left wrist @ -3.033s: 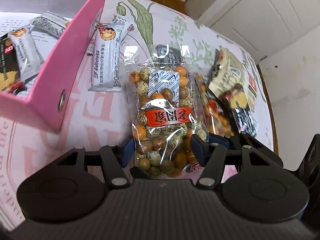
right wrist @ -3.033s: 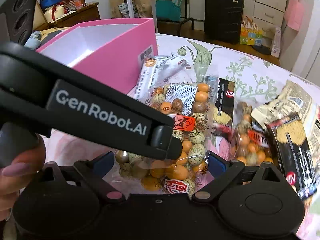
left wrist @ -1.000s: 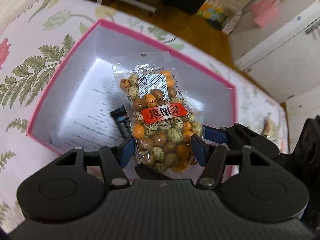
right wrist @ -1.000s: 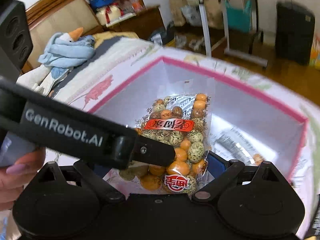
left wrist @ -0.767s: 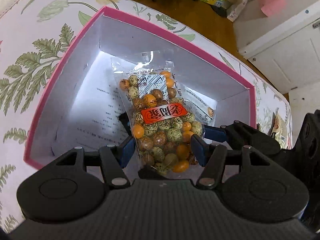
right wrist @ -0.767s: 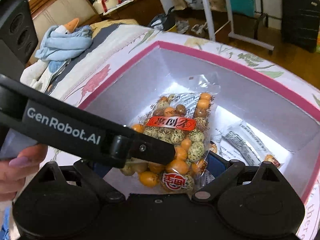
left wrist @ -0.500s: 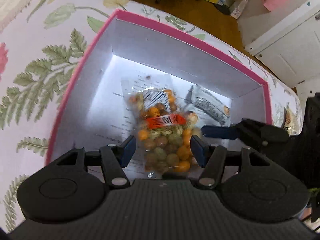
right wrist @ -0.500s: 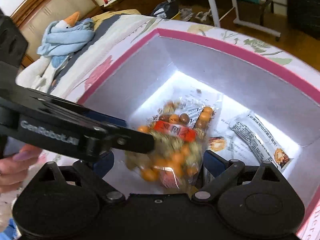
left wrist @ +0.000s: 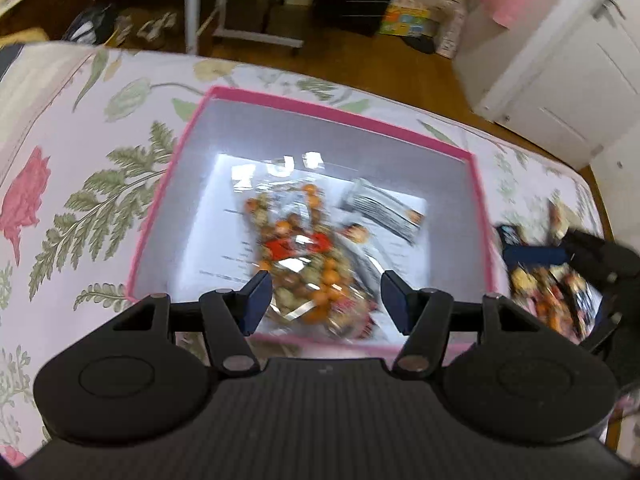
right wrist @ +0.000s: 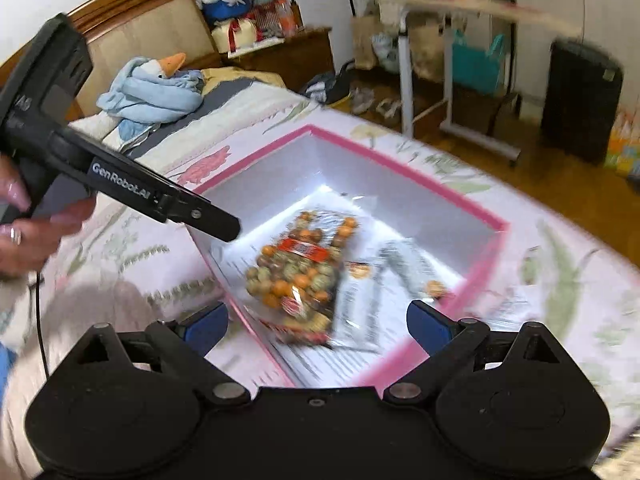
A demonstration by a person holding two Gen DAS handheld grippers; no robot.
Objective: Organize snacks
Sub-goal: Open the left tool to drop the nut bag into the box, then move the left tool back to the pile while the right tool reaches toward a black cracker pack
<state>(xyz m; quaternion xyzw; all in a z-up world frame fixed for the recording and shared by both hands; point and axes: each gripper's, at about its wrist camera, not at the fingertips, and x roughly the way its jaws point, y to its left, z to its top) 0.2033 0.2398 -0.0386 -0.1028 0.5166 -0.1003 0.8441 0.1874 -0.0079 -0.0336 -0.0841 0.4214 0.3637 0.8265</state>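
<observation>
Nut bag in the box, both grippers empty

Left gripper [left wrist: 324, 294] and right gripper [right wrist: 317, 327] have fingers spread, holding nothing. The nut bag [right wrist: 301, 269] lies beyond them inside the pink box [right wrist: 404, 170], long axis near-to-far; remaining snacks [left wrist: 548, 292] lie right, nearer the right gripper.

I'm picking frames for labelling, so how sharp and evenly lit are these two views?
Left wrist view: motion blur smears the bag of coated nuts and the snacks at right; glare whitens the pink box floor. Right wrist view: blurred toward the right edge, same bright floor, fisheye bending throughout.
</observation>
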